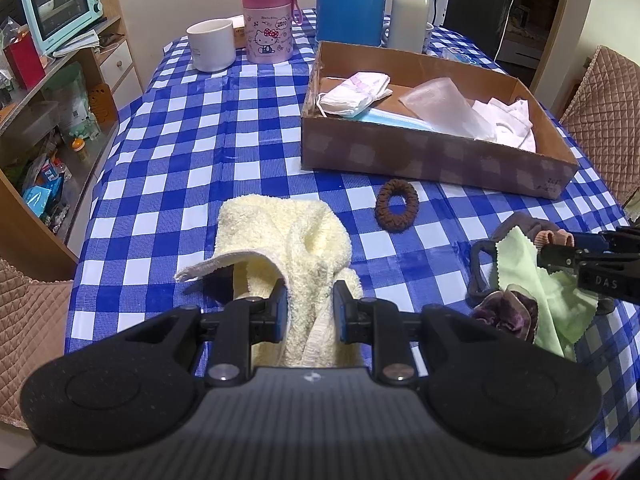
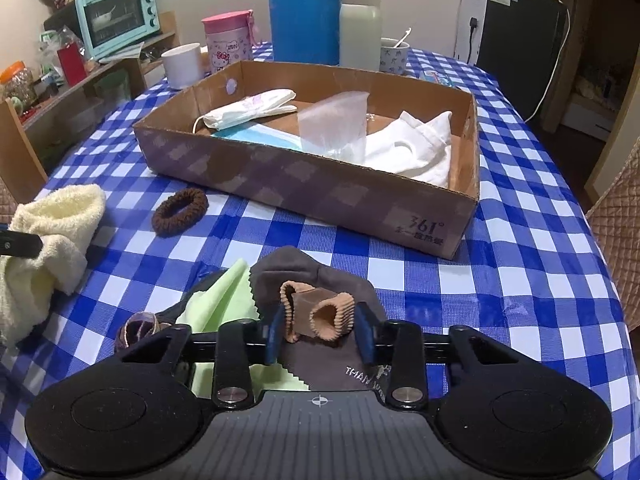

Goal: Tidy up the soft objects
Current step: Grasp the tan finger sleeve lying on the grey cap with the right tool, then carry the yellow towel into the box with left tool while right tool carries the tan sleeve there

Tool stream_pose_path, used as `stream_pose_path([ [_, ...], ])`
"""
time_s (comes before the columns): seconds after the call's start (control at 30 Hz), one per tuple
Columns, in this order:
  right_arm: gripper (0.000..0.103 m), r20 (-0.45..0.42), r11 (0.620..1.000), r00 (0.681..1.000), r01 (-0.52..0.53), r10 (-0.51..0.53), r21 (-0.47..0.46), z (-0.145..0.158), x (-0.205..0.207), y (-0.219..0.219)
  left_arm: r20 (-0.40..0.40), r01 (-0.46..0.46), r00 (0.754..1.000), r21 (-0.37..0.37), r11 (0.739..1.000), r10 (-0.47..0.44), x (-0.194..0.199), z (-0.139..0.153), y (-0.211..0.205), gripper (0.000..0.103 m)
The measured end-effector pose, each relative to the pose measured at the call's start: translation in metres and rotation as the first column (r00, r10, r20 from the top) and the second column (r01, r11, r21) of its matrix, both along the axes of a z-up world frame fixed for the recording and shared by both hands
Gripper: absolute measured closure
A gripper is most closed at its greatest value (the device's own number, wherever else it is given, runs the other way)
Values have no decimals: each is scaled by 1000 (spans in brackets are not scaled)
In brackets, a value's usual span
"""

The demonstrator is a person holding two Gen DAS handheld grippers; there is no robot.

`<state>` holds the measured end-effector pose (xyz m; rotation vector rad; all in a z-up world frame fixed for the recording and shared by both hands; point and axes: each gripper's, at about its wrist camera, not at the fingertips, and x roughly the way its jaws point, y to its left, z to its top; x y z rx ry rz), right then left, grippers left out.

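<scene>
On a blue-checked surface (image 1: pixel 168 160), the left hand-held gripper (image 1: pixel 310 312) clamps a bunched yellow towel (image 1: pixel 288 240), while the right hand-held gripper (image 2: pixel 320 330) brackets a ribbed tan sock (image 2: pixel 320 312) atop a dark cloth pile (image 2: pixel 312 272); whether its pads press cannot be told. A cardboard box (image 2: pixel 320 196) behind holds 2 face masks (image 2: pixel 248 110).

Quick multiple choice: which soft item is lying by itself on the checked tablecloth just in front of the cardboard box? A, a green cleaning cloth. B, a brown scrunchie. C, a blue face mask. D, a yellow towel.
B: the brown scrunchie lies alone on the tablecloth near the front wall of the cardboard box, touching nothing else.
</scene>
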<state>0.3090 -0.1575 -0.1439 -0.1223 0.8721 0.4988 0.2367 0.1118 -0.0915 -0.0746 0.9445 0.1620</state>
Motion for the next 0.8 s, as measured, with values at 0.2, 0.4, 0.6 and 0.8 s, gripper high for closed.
stream_pose_path([
  [0.2,74,3,1000,1000,-9,9,15,6,-2,-2,2,0,1000,2,1000,0,0,0,0,82],
  [0.4,75,17,999,1000,-10,9,34,15,-5,-5,17,-6,1000,11,1000,6,-3,6,0,82],
  [0.6,75,35,998,999,-2,0,61,27,-7,-10,49,-7,999,25,1000,6,-10,18,-1,82],
  [0.8,75,61,996,998,2,-7,90,41,-8,-14,100,-2,995,36,999,-1,-14,37,-1,82],
])
